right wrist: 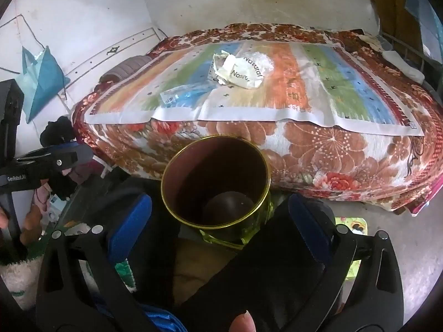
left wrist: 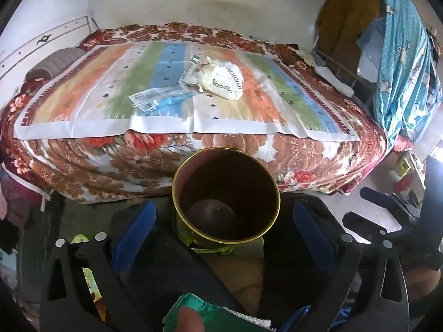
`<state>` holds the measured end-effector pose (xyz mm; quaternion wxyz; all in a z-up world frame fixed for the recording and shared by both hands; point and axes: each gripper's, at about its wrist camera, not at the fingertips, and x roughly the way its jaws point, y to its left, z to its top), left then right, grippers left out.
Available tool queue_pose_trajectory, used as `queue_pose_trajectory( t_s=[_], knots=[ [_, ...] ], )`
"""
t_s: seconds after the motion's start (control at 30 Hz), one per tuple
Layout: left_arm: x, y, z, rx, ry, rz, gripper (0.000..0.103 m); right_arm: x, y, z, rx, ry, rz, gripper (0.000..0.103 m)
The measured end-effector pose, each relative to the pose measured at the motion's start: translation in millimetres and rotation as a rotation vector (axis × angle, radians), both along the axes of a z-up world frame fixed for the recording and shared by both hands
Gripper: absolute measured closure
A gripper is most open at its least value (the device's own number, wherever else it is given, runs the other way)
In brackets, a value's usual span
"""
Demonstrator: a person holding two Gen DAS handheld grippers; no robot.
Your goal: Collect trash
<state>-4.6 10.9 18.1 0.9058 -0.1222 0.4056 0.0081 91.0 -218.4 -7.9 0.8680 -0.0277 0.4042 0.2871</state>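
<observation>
Nothing is collected yet: the dark round bin with gold rim (left wrist: pixel 225 196) is empty, crumpled white wrapper (left wrist: pixel 225 81) and blue plastic packet (left wrist: pixel 162 96) lie on the bed (left wrist: pixel 97 160); left claw (left wrist: pixel 224 229) and right claw (right wrist: pixel 220 221) are both released.

Open room above the bed, bin in your way up front

The bin (left wrist: pixel 225 193) stands between your spread fingers and the bed edge (left wrist: pixel 155 160); pass over its rim. Beyond it the striped cloth (left wrist: pixel 83 105) lies bare around the crumpled bag (left wrist: pixel 225 83) and blue wrapper (left wrist: pixel 160 98).
</observation>
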Motion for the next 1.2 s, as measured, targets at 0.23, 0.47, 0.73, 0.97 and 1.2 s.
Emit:
queue_pose_trajectory(
  t_s=[0.23,0.47,0.73,0.97,1.2],
  knots=[
    [2.1,-1.6,-4.1,0.021,0.03,-0.013,0.006,-1.5,7.5,-0.6,-0.03,0.01,0.015,0.009],
    [0.6,1.9,-3.3,0.001,0.025,-0.01,0.006,-1.0,7.6,-4.0,-0.045,0.023,0.009,0.009],
    [0.0,-1.4,-2.5,-0.001,0.026,-0.03,0.006,0.0,6.0,-3.3,-0.034,0.034,0.011,0.009],
    [1.3,-2.1,-0.6,-0.021,0.021,-0.038,0.006,-1.5,6.3,-1.2,-0.03,0.03,0.021,0.009],
    [3.2,-2.7,-4.3,-0.026,0.034,-0.04,0.006,-1.0,5.3,0.4,-0.028,0.03,0.014,0.009]
  ],
)
